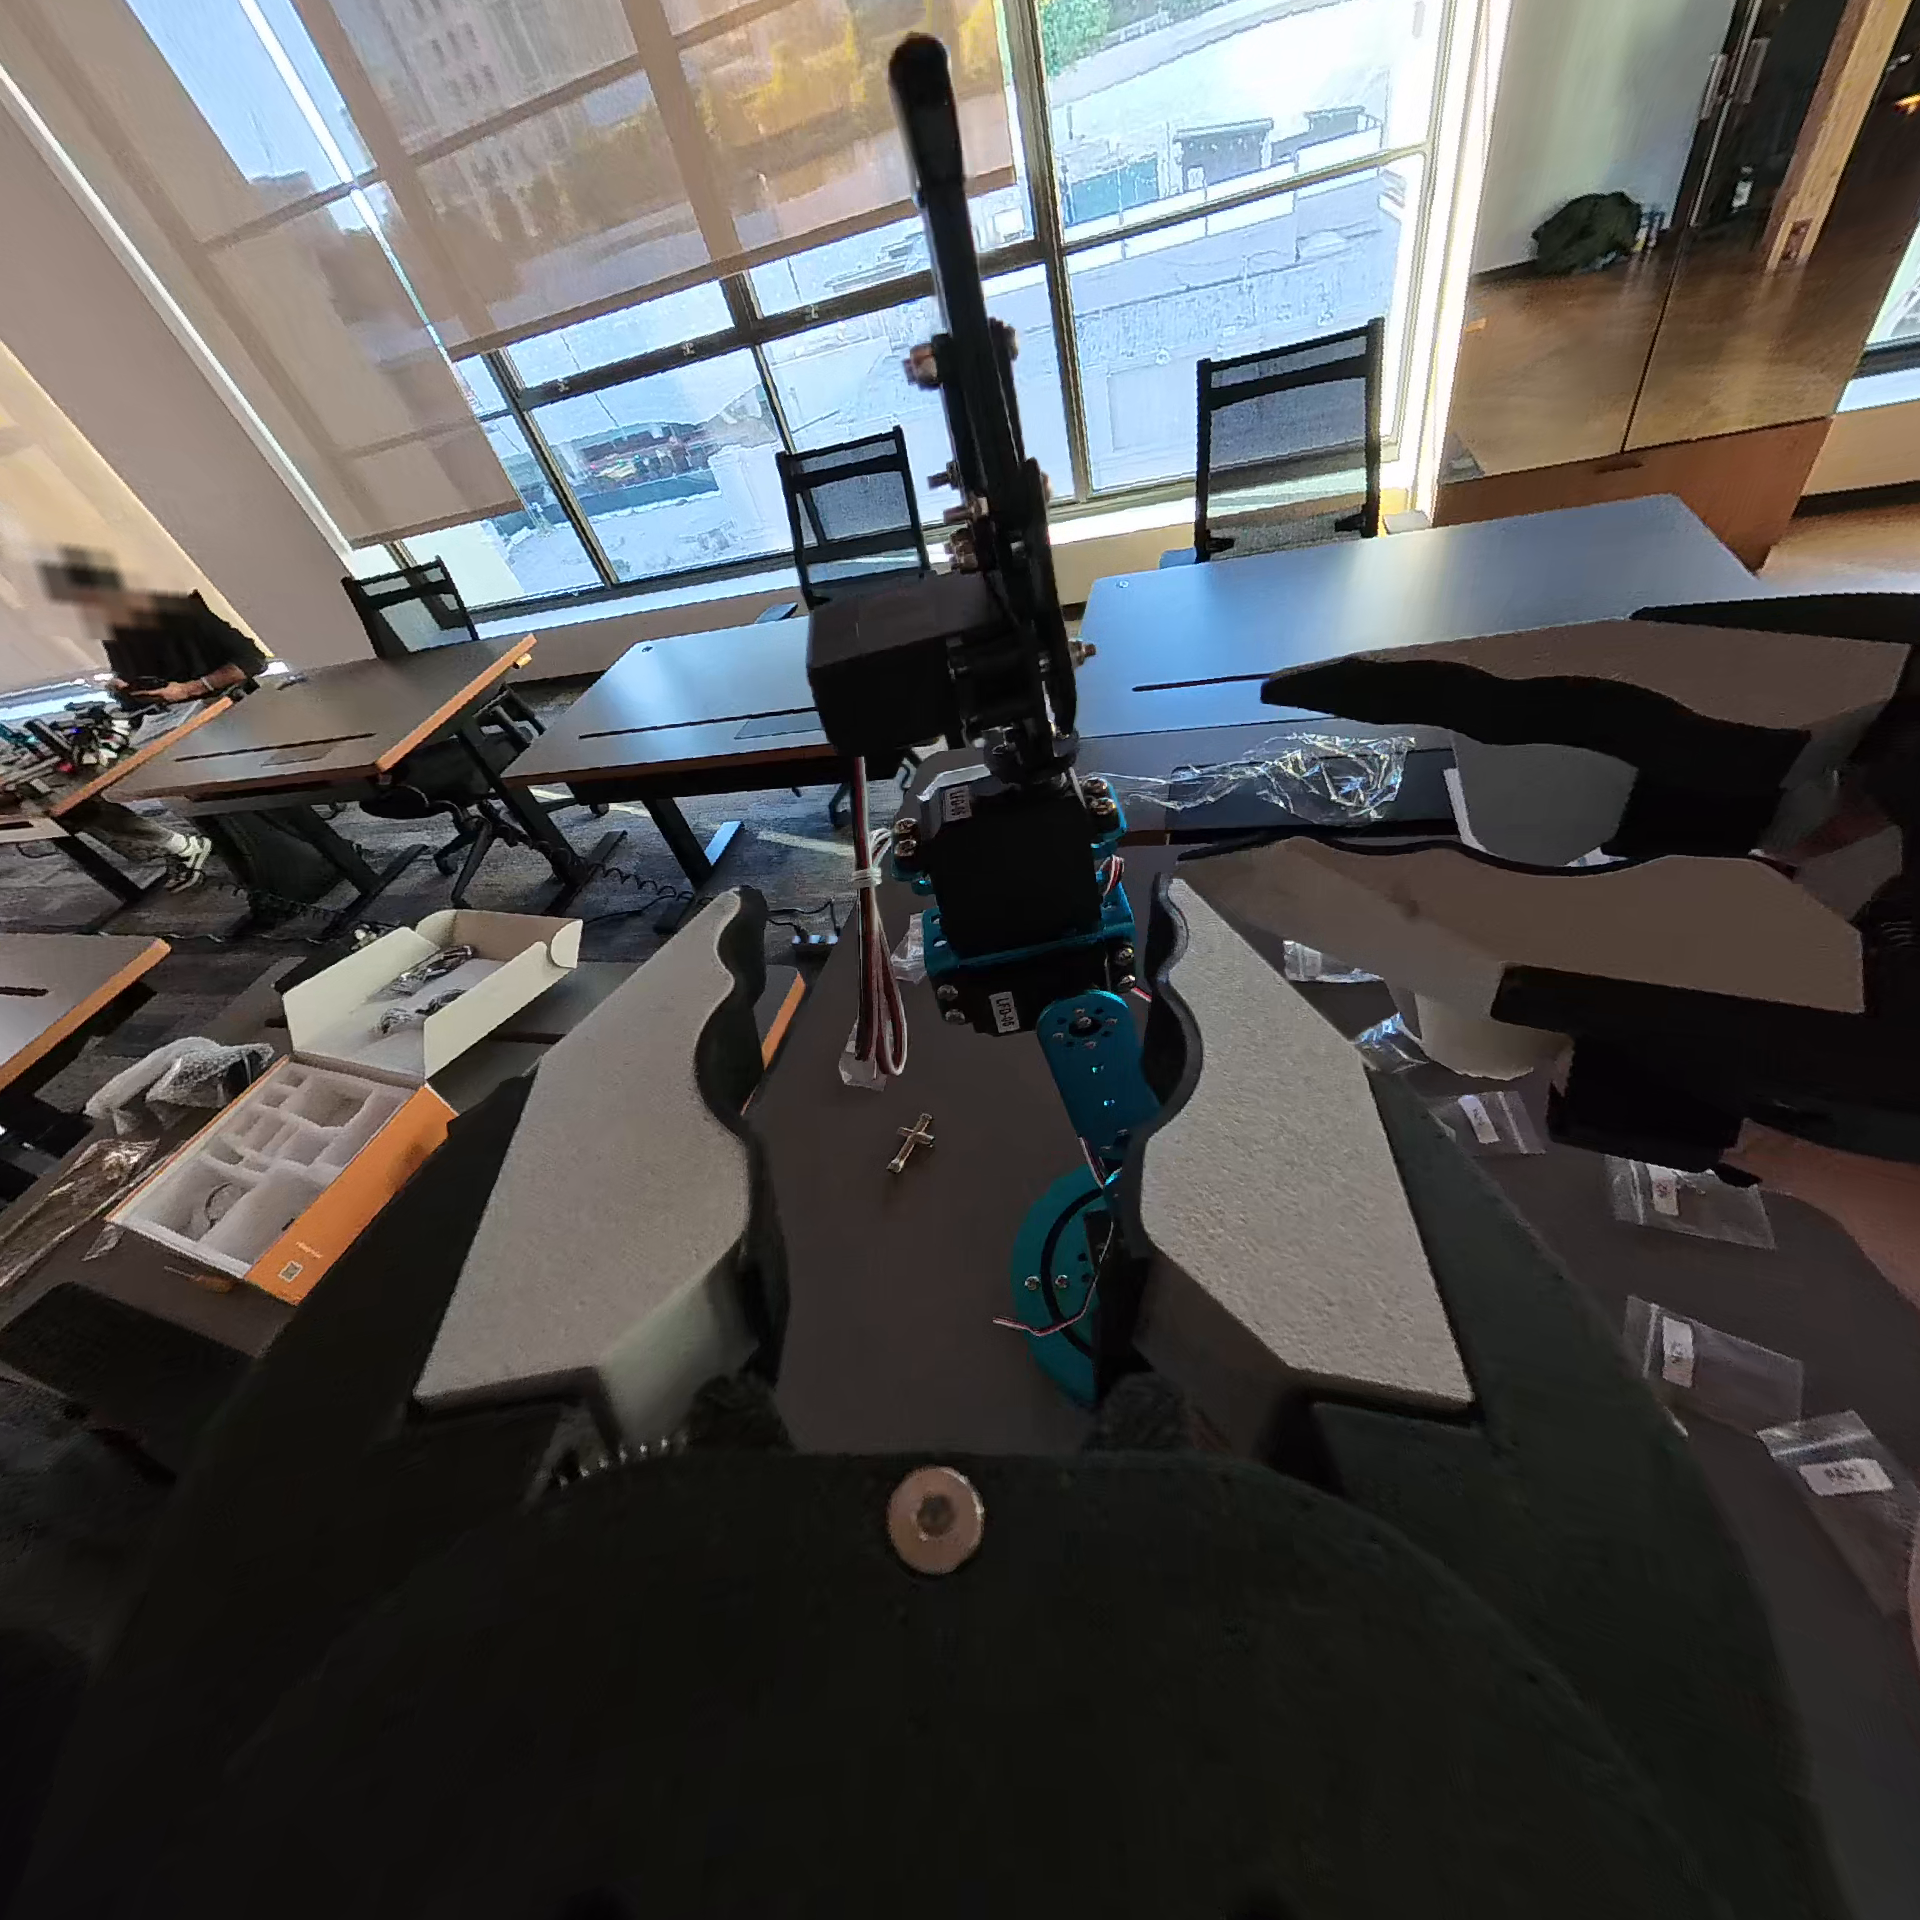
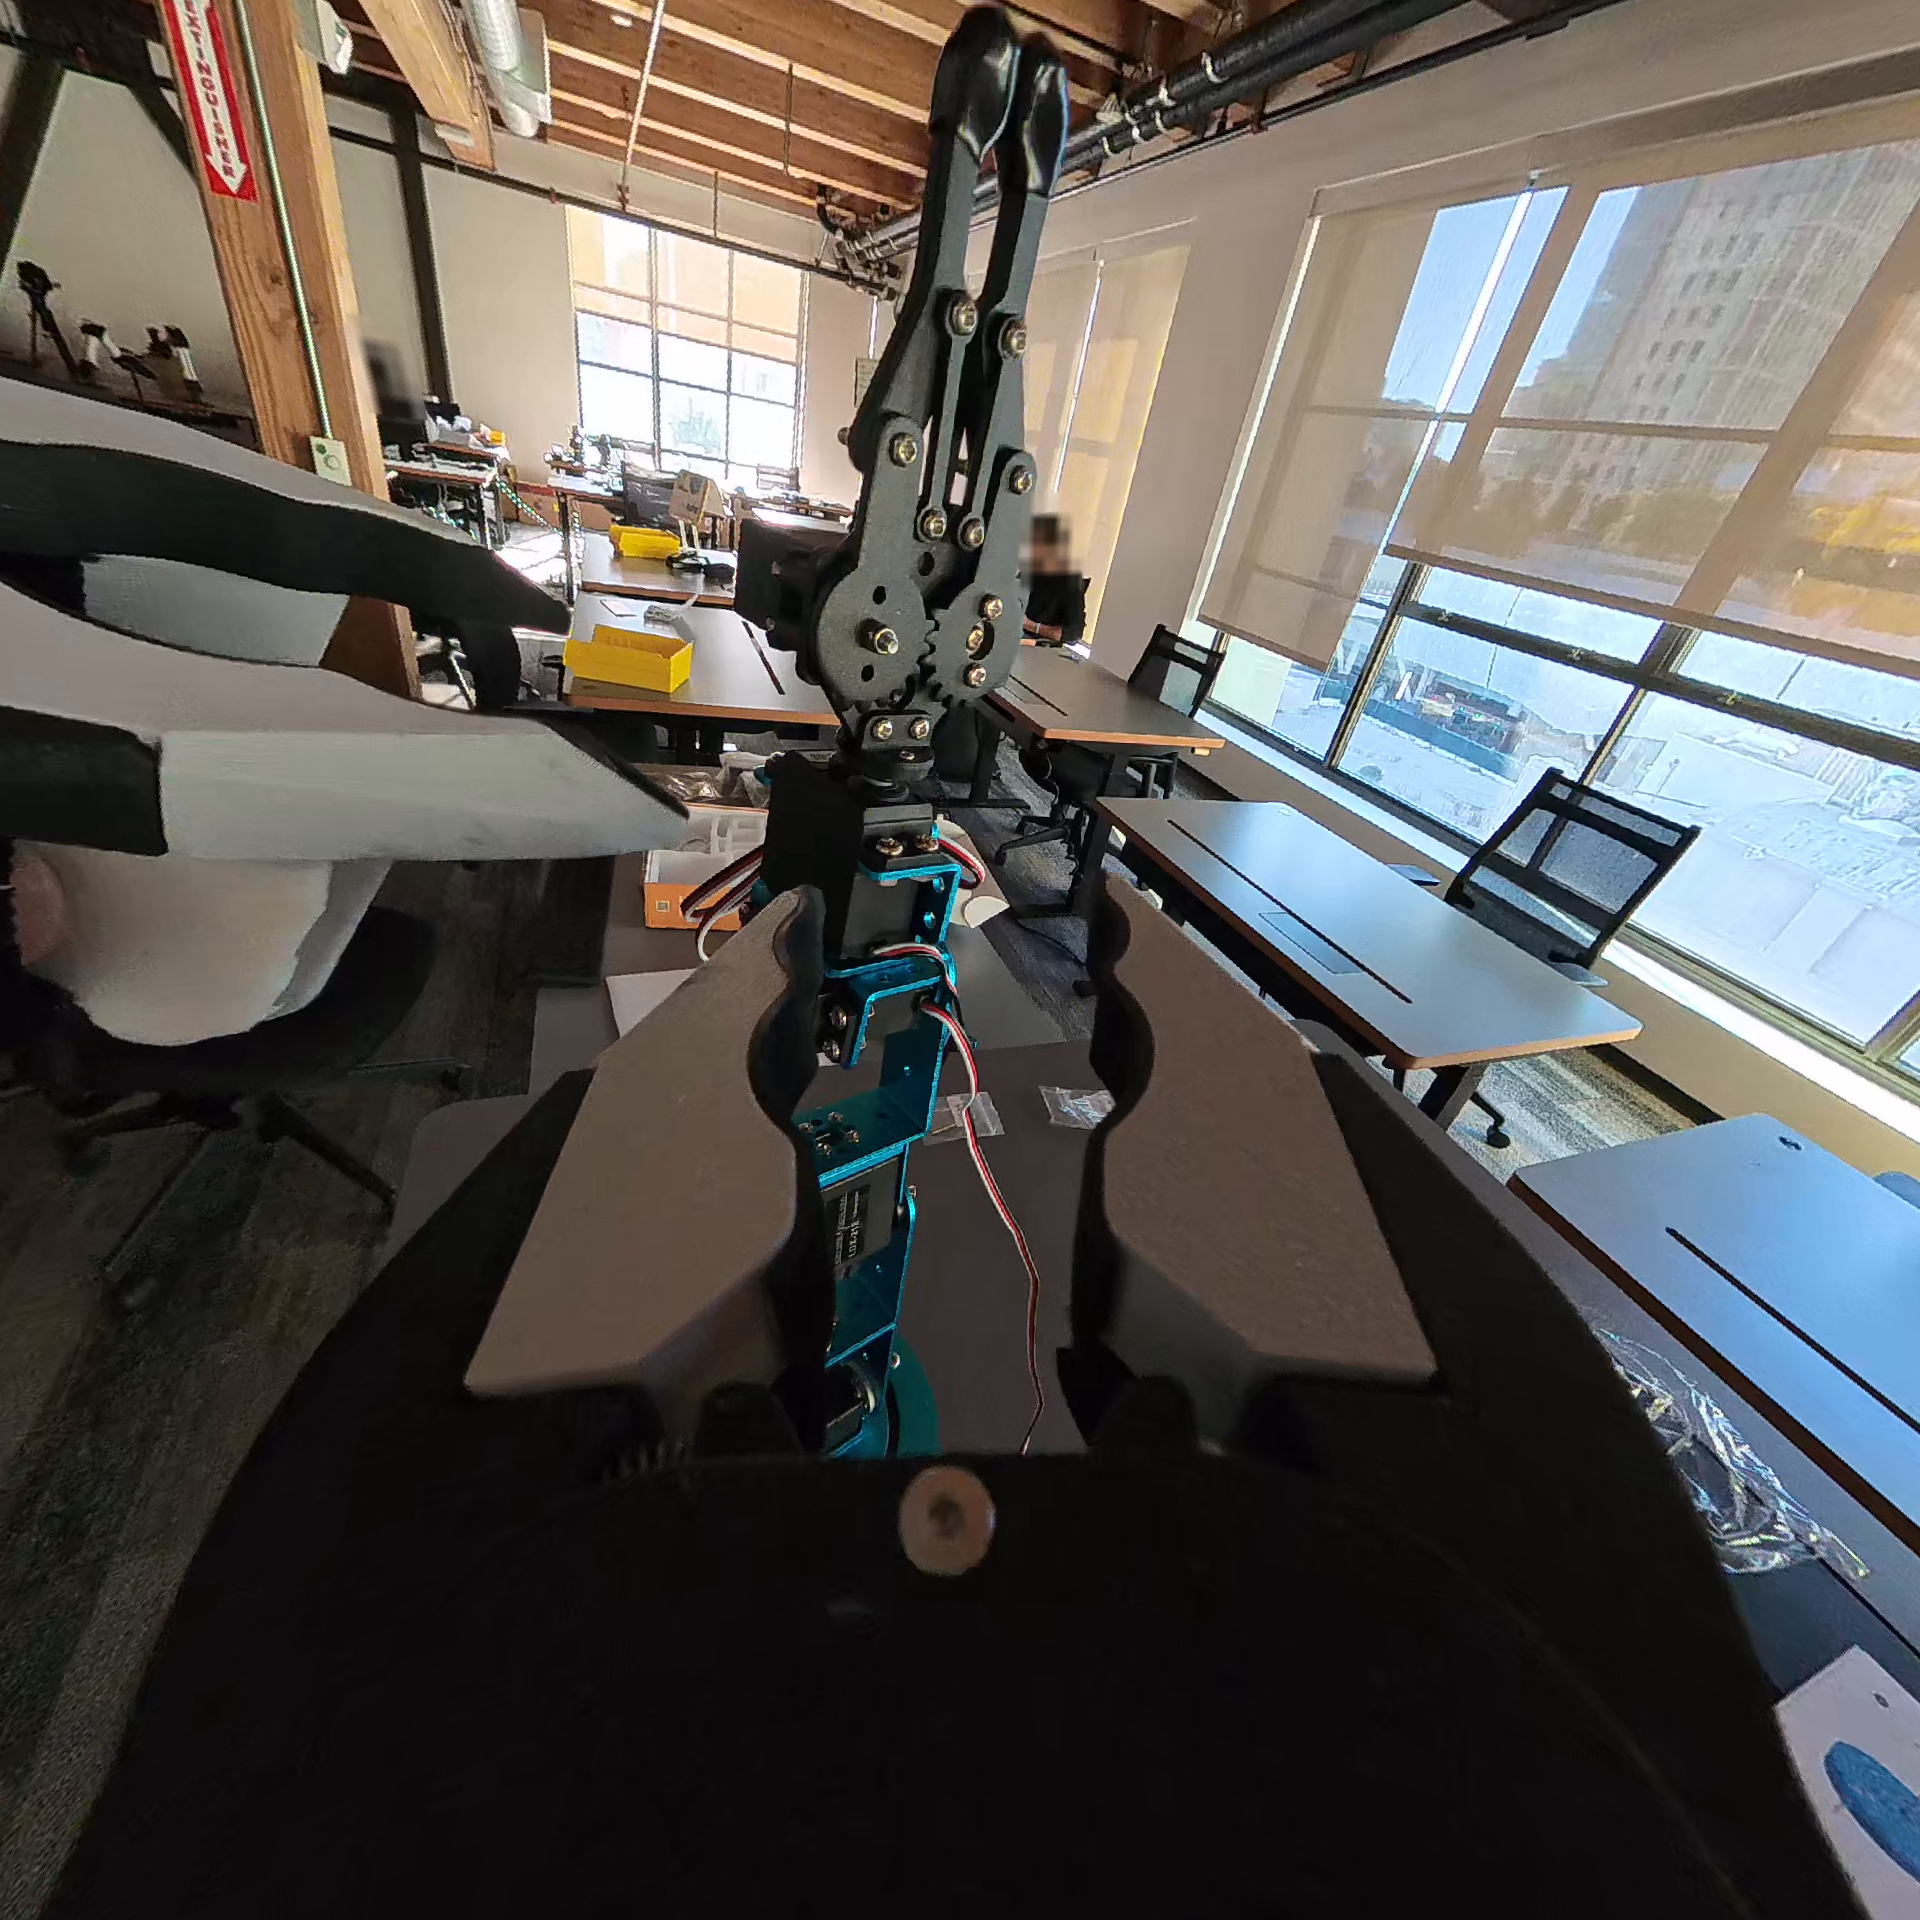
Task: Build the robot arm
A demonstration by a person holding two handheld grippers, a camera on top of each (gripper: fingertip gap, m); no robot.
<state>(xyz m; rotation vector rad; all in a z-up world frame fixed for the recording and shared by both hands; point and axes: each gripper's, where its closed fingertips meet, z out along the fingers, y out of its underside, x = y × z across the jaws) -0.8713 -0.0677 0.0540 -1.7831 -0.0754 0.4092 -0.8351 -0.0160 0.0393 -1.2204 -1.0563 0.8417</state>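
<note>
Grippers both stand wide: the left gripper (image 1: pixel 951 1049) straddles the blue-and-black model arm (image 1: pixel 1013 883), its right finger just beside the blue bracket; the right gripper (image 2: pixel 951 1049) frames the same arm. Nearby on the dark worktop (image 1: pixel 935 1299) lie a small metal cross-shaped part (image 1: pixel 911 1141) and small plastic bags (image 1: pixel 1688 1200).

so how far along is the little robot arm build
Done: the little arm stands upright, claw on top. In hand: left tongs and right tongs are open around its lower part, not clamped. Left: a wire bundle hangs loose, a metal piece and parts bags lie unused.
</note>
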